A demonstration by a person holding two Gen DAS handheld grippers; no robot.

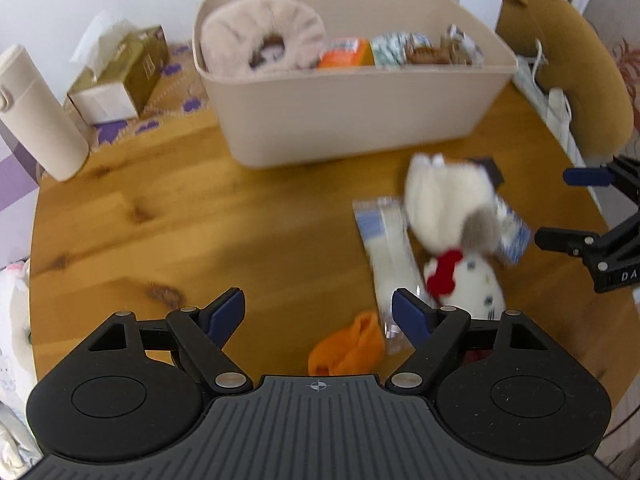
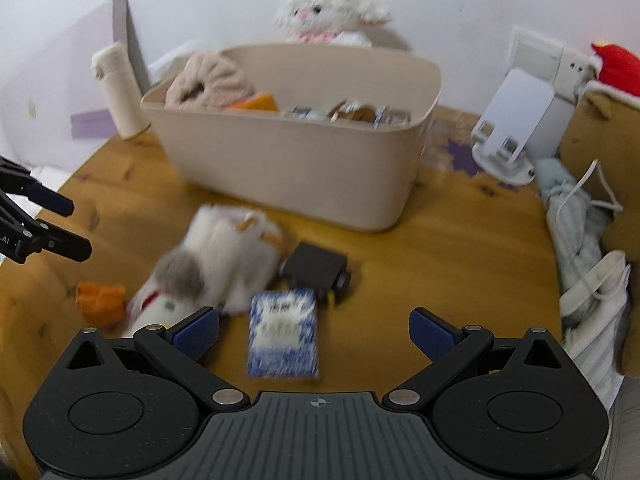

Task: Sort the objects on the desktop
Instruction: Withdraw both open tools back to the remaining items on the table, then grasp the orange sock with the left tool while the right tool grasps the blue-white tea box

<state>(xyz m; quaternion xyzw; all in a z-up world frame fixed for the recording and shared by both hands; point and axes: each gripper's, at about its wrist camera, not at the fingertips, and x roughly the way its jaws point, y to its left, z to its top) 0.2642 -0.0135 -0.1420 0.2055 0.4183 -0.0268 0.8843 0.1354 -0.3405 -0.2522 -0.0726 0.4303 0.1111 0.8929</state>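
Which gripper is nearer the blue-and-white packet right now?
Right. The right gripper hangs open directly over the blue-and-white packet. The left gripper, also open, sits farther off, past the white plush toy.

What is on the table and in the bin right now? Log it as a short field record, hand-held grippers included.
surface: wooden table
bin: beige bin, holds a fluffy pink item and packets
loose items: white plush toy, blue-patterned packet, orange cloth, black toy car, clear packet
left hand-held gripper: open, empty
right hand-held gripper: open, empty, blue-patterned packet between its fingers
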